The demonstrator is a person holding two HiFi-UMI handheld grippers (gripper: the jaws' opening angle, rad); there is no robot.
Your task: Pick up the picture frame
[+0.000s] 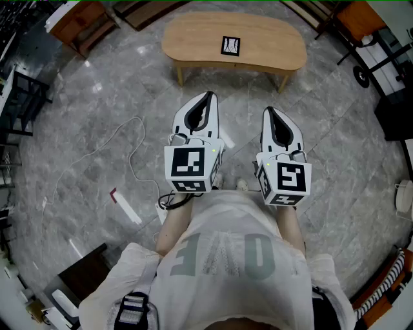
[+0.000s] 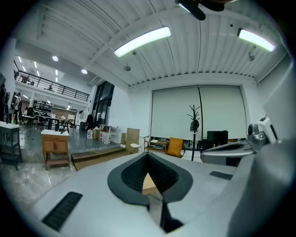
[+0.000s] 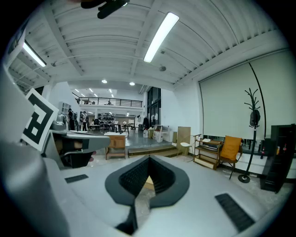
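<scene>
The picture frame (image 1: 230,46) sits on a wooden table (image 1: 193,37), white cable (image 1: 131,161) nearby.

A light wooden, kidney-shaped low table (image 1: 193,40) is sitting at the far end of the grey marble floor (image 1: 77,148). Off to the table's left, a brown wooden cabinet (image 1: 80,22) is standing, and off to its right an orange chair (image 1: 361,19) is waiting. Nearer than the table and to its left, a thin white cable (image 1: 131,160) is snaking over the floor, a small red strip (image 1: 113,195) lying just beside it. Beyond the table, a black coat stand (image 2: 194,121) is rising against a pale roller blind (image 2: 219,111).
</scene>
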